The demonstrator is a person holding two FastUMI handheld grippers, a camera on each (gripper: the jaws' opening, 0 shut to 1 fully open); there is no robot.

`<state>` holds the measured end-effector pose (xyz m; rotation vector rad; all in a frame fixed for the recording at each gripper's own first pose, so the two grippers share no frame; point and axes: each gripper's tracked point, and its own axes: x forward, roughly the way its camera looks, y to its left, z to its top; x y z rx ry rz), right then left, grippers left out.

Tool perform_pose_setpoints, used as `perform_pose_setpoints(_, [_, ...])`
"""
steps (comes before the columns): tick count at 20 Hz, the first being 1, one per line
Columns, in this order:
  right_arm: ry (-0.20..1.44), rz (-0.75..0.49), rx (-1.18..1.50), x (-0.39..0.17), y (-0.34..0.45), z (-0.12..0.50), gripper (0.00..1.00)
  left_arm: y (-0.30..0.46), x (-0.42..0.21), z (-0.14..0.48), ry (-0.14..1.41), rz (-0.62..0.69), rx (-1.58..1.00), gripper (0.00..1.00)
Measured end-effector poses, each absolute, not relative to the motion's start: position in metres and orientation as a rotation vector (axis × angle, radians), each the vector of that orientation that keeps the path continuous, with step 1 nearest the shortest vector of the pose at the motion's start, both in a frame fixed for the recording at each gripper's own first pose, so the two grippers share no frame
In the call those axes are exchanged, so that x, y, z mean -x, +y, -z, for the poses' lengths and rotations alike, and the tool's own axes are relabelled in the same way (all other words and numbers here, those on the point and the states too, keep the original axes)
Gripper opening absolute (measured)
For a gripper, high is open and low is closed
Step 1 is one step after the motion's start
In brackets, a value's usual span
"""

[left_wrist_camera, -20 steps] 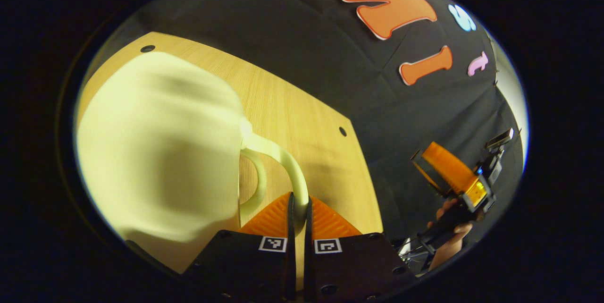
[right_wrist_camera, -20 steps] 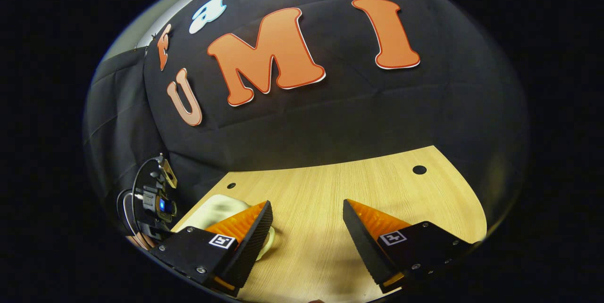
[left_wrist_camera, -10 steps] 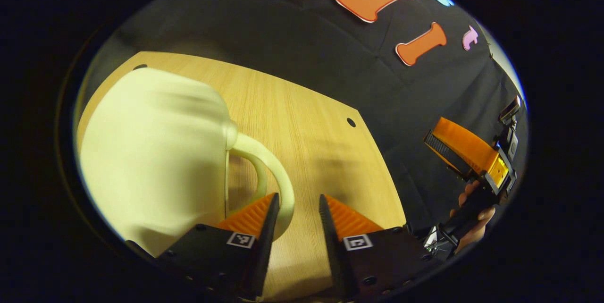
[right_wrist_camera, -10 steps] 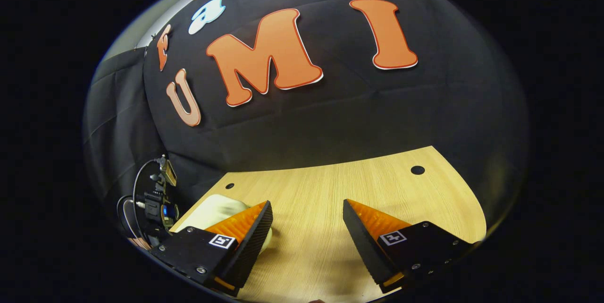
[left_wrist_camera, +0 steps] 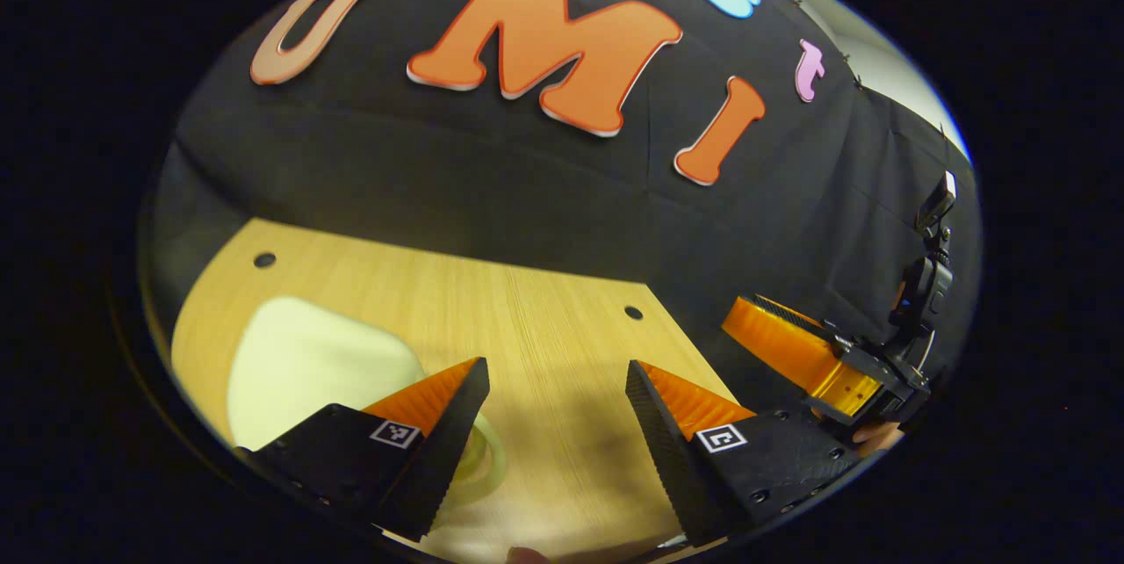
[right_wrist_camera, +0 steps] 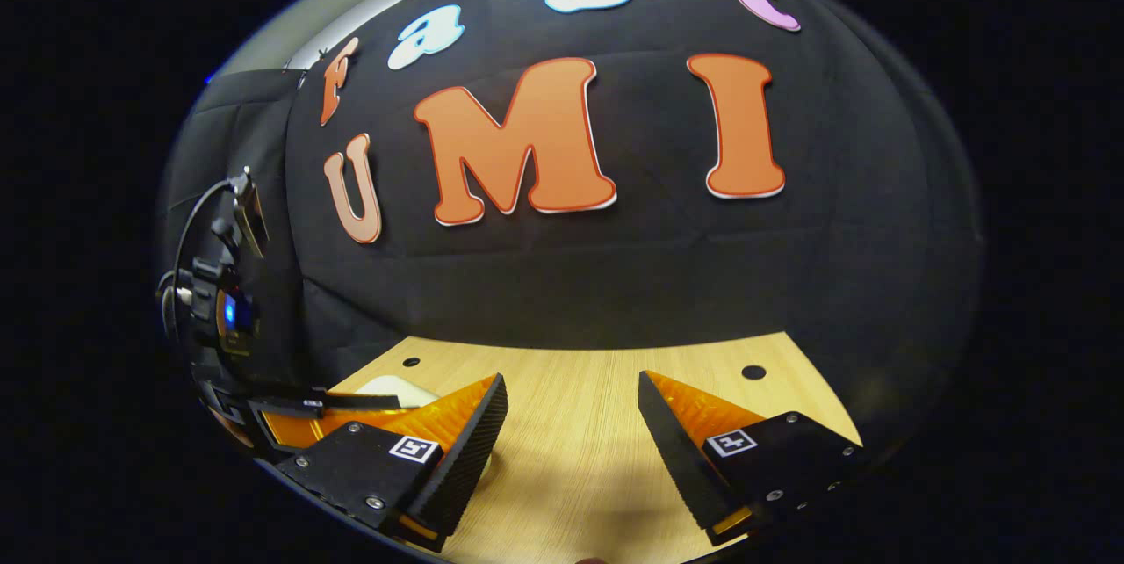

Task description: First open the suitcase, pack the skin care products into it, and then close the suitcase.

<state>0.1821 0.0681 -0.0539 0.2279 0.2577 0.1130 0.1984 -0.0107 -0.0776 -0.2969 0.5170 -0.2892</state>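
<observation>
Holding my left tool (left_wrist_camera: 553, 397) open and empty above the desk (left_wrist_camera: 562, 327), I see the pale closed suitcase (left_wrist_camera: 316, 371) lying low to its left, handle nearest; my right tool (right_wrist_camera: 571, 410), also open, sits farther off.

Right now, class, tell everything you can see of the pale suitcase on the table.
The suitcase is pale cream-yellow, smooth, rounded, apparently hard plastic. It lies closed on the wooden table. Its looped handle points toward the left gripper, whose open fingers are clear of it. The right gripper view shows a sliver of it.
</observation>
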Motion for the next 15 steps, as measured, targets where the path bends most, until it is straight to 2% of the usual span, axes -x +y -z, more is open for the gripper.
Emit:
perform_pose_setpoints(4, [0.135,-0.088,-0.155,-0.185,0.065,0.011,0.95,0.018,-0.207,0.029,0.317,0.174,0.132,0.98])
perform_pose_setpoints(8, [0.030,-0.084,-0.119,-0.181,0.068,-0.020,0.95,0.040,-0.202,-0.015,0.150,0.096,0.096,0.98])
perform_pose_setpoints(11, [-0.022,-0.083,-0.062,-0.177,0.072,-0.029,0.95,0.041,-0.195,-0.027,0.076,0.037,0.095,0.97])
perform_pose_setpoints(15, [0.004,-0.088,-0.067,-0.175,0.076,-0.020,0.95,0.015,-0.183,-0.026,0.053,0.004,0.084,0.98])
